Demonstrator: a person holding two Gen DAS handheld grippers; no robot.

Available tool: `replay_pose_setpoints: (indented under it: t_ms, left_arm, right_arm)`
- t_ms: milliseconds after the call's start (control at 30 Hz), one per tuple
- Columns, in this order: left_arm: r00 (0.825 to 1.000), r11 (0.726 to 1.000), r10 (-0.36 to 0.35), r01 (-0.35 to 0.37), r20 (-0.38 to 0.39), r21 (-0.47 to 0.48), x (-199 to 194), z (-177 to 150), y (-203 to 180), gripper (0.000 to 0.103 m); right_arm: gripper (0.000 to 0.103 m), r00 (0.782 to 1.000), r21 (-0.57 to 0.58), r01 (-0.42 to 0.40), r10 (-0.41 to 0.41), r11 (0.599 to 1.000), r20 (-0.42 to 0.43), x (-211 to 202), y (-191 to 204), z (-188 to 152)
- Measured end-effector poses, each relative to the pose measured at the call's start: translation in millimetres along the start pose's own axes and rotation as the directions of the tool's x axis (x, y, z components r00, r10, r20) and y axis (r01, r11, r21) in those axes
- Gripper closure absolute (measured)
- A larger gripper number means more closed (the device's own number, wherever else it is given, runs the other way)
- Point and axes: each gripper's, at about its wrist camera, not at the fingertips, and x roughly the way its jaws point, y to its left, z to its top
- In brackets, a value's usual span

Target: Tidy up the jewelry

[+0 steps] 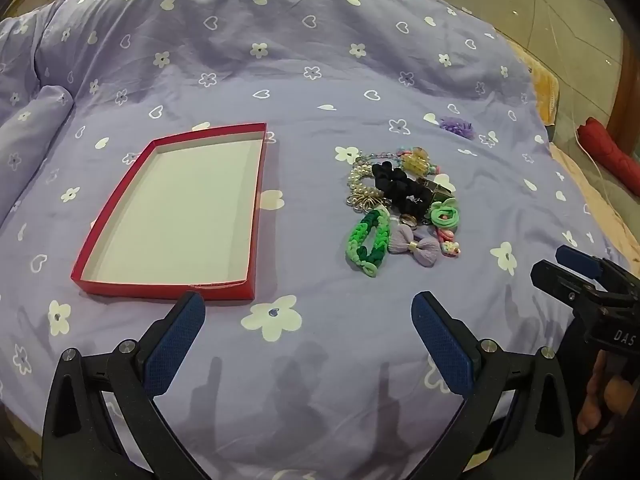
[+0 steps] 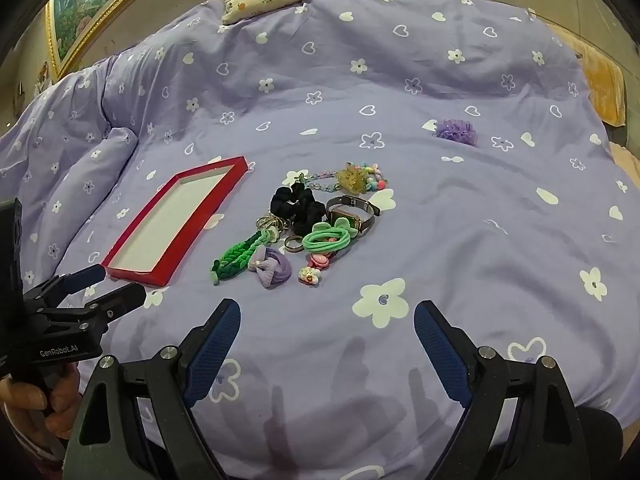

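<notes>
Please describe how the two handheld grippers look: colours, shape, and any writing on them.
Both are black frames with silver screws. The left gripper and right gripper each have two long fingers with blue textured pads. White lettering "GenRobot.AI" marks the left one's body; "DAS" shows on the right one's.

I saw a purple bed cover (image 1: 320,80) with white flowers and hearts on it. The box (image 1: 162,294) was red outside and white inside. The braided band (image 1: 367,242) was light and dark green. The bow (image 1: 416,245) was pale purple, and the scrunchie (image 1: 396,184) was black. The pearls (image 1: 358,178) were white. My fingers (image 1: 176,344) had blue bumpy pads on black arms.
</notes>
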Motion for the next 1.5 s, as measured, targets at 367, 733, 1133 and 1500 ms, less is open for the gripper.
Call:
replay_pose_setpoints:
  t_ms: [367, 733, 1133, 1500]
  left_arm:
    - [1.0, 1.0, 0.0, 0.0, 0.006, 0.001, -4, -1, 0, 0.0]
    - [1.0, 1.0, 0.0, 0.0, 0.007, 0.002, -5, 1, 0, 0.0]
    - [1.0, 1.0, 0.007, -0.007, 0.014, 0.013, -9, 3, -3, 0.0]
    - [1.0, 1.0, 0.002, -0.002, 0.015, 0.007, -10, 3, -3, 0.0]
  right_arm:
    - [0.013, 1.0, -0.012, 0.009, -0.009, 1.0, 0.002, 6, 4, 0]
    - [0.013, 1.0, -0.018, 0.012, -0.012, 1.0, 0.004, 7, 6, 0]
    - [0.013, 1.0, -0.024, 0.002, -0.001, 1.0, 0.011, 4, 9, 0]
    - [0.013, 1.0, -0.032, -0.003, 0.003, 0.999, 0.019, 2, 11, 1]
